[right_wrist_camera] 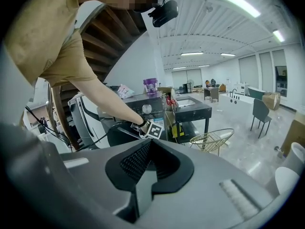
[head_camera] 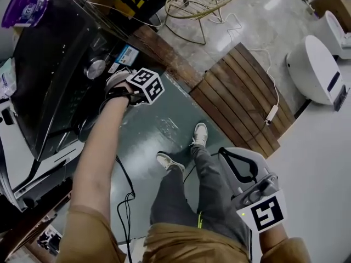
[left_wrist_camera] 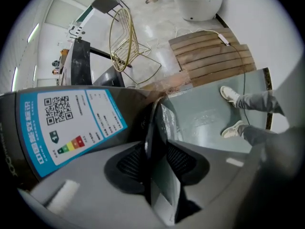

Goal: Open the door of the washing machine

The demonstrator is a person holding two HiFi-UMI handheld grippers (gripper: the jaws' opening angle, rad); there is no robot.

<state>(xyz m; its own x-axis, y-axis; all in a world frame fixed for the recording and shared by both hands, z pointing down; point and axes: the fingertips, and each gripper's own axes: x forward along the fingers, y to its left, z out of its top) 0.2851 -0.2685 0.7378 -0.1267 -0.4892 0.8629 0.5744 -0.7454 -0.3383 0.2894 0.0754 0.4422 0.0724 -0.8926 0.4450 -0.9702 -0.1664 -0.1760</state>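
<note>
We have the left gripper (left_wrist_camera: 155, 159) clamped on the edge of the washing machine door (left_wrist_camera: 153, 128), which runs along its jaws; the right gripper (head_camera: 226, 155), closed and empty, is well apart.

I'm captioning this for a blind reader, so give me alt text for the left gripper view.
The left gripper has its fingers closed on the thin edge of the washing machine door, beside a blue energy label with a QR code. Beyond lie a green floor mat, the person's white shoes, wooden slats and a gold wire chair.
</note>
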